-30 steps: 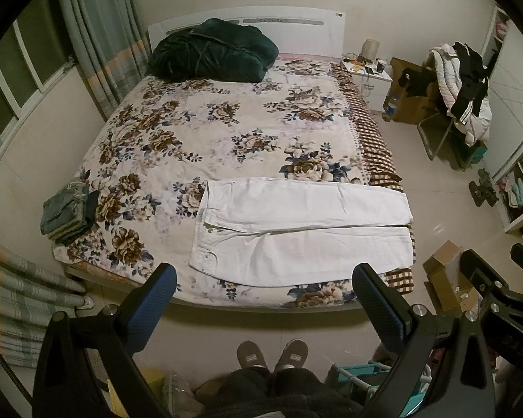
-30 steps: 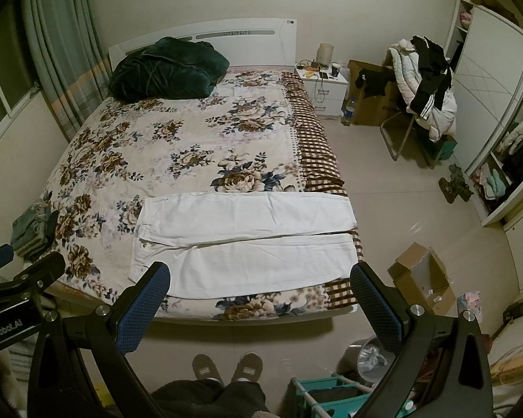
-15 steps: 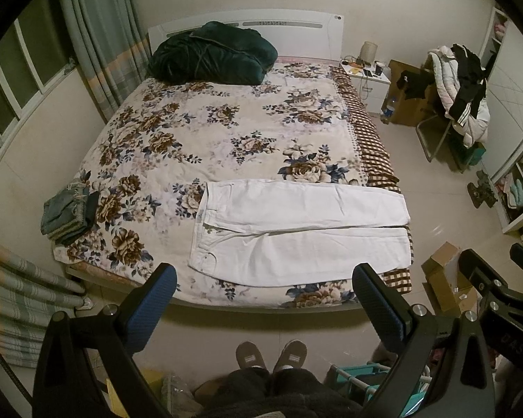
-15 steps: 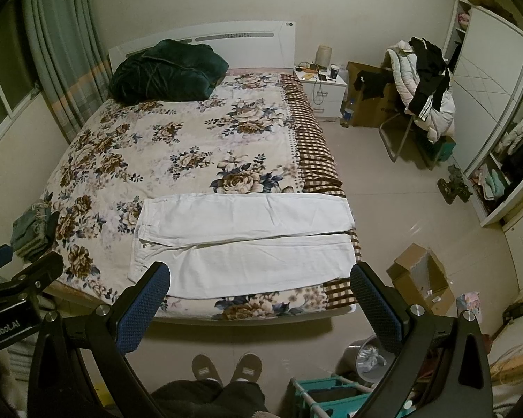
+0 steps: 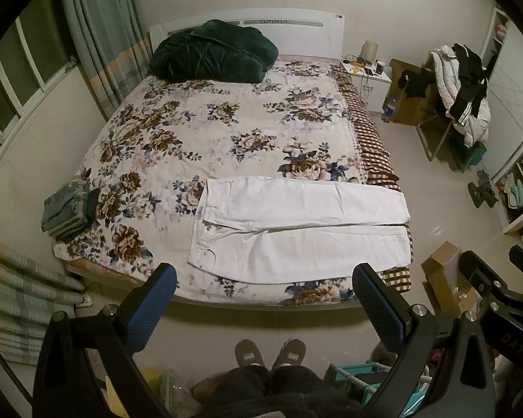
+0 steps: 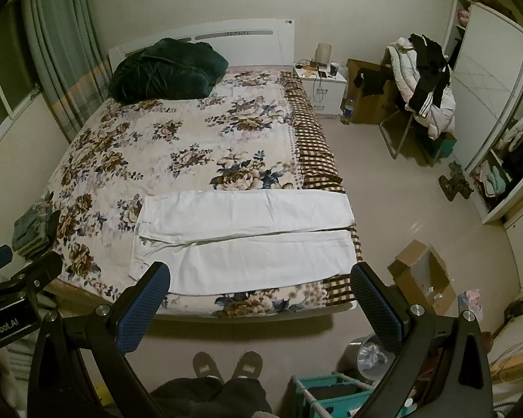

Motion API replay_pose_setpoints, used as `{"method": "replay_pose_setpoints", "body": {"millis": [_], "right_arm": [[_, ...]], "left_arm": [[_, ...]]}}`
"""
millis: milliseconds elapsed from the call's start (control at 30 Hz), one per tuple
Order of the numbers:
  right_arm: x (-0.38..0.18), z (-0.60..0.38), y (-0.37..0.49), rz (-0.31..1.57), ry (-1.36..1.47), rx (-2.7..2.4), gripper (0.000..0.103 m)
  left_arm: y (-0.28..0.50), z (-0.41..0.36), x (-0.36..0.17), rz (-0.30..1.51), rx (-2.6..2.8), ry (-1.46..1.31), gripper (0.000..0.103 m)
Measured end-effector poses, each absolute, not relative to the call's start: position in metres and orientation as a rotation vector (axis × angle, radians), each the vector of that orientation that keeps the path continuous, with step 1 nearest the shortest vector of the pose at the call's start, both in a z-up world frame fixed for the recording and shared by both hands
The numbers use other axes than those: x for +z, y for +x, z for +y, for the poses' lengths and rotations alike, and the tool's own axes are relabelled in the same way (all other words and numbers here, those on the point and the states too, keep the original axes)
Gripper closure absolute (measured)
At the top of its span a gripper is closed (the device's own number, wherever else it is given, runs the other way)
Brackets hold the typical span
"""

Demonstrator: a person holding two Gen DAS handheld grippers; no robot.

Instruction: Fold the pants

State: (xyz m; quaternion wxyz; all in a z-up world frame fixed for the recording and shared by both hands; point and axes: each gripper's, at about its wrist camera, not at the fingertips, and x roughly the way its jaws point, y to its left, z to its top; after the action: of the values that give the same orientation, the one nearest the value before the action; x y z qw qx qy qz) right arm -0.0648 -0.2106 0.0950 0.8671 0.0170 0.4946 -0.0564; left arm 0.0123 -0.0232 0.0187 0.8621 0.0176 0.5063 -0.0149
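One pair of white pants [image 5: 300, 226] lies flat at the foot of the bed [image 5: 226, 129] (legs side by side, waist left); both grippers, left [image 5: 263, 299] and right [image 6: 259, 296], hover wide open, holding nothing; one folded pile [image 5: 66, 210] sits at the bed's left corner.

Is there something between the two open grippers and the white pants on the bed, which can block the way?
Nothing visible does. The white pants lie flat near the foot of the bed, and both the left gripper and right gripper hang open above the floor with only air between.
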Motion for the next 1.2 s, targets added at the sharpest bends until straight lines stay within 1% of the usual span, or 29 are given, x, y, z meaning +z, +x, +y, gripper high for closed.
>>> {"method": "replay_pose_setpoints", "body": {"millis": [267,400,633,700,933,1100,1200], "right_arm": [[0.090,-0.221,-0.060,1.045,0.050,-0.110,0.000],[0.060,-0.241,-0.044,1.053,0.067,-0.134,0.000],[-0.001,-0.289,0.028,1.063,0.089,-0.222,0.000],[-0.024,-0.302,0.058,1.079,0.086,-0.260,0.000],[-0.121,-0.338,0.176,1.152,0.140,-0.325,0.000],[-0.219,-0.365,0.278,1.243,0.260,-0.394,0.000],[-0.294,-0.390,0.338,1.314,0.374,-0.448,0.000]], "left_arm": [[0.014,-0.024,0.017,1.063,-0.026,0.034,0.000],[0.021,-0.026,0.003,1.062,-0.006,0.027,0.000],[0.103,-0.029,-0.057,1.064,0.143,0.062,0.000],[0.124,-0.029,-0.072,1.076,0.163,0.068,0.000],[0.232,-0.034,-0.152,1.168,0.213,0.099,0.000],[0.326,-0.033,-0.237,1.293,0.220,0.074,0.000],[0.388,-0.025,-0.308,1.416,0.264,0.022,0.000]]}}
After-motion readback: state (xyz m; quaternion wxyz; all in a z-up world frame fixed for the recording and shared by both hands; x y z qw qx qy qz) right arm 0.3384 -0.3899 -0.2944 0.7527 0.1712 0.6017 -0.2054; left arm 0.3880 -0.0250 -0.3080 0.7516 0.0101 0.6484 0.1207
